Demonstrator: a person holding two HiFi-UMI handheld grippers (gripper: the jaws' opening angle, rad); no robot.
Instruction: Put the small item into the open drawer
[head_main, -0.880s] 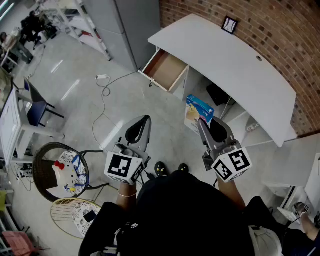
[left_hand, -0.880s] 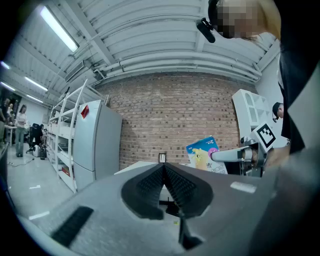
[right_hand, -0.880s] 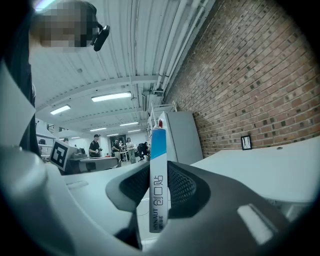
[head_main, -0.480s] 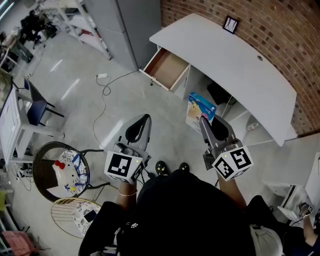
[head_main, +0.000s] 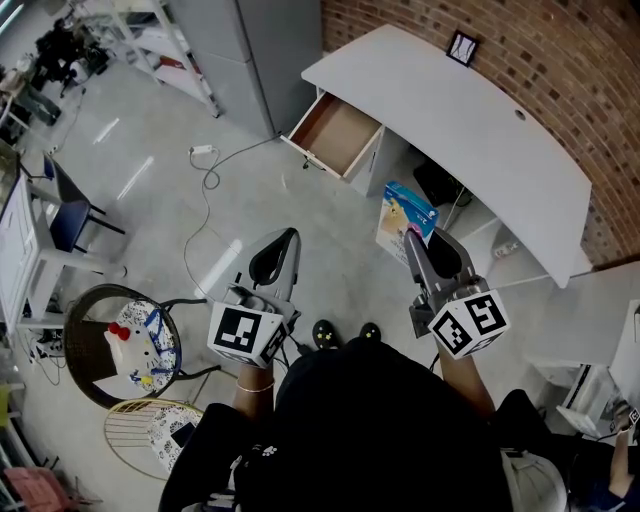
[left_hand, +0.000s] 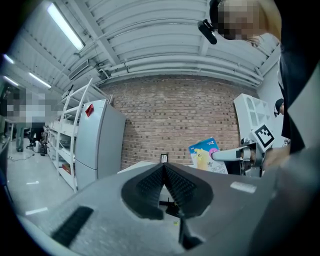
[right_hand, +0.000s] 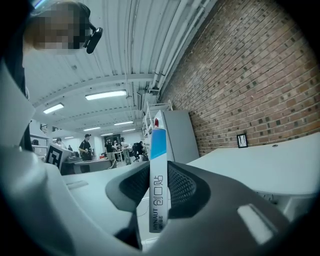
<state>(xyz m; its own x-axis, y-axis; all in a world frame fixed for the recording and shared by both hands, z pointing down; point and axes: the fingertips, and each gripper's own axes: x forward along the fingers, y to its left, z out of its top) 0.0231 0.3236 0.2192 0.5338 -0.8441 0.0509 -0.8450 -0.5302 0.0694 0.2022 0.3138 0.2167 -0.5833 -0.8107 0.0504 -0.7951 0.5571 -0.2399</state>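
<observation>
**One box in my right jaws, one drawer open**

I held two grippers out level in front of me. My right gripper (head_main: 411, 243) had its jaws closed on the one small box (head_main: 405, 212), a flat blue-and-white pack with a yellow figure on its face. In the right gripper view the box stood upright and edge-on between the two ribbed pads, and its blue top rose above the tips. My left gripper (left_hand: 163, 170) carried nothing. Its two pads met at the tips, and I saw no gap there.

The box hung above the floor (head_main: 300, 215), in front of the white worktop (head_main: 470, 130) and well apart from the drawer (head_main: 335, 135). I counted one drawer. It was pulled out at the worktop's left end, and its brown bottom showed bare. In the head view it lay up and to the left of the box.

One small dark-framed item (head_main: 460, 48) stood on the worktop against the brick wall (head_main: 560, 60). One white cable (head_main: 205, 200) trailed across the floor, left of the drawer. My two shoes (head_main: 322, 335) showed between the grippers.
</observation>
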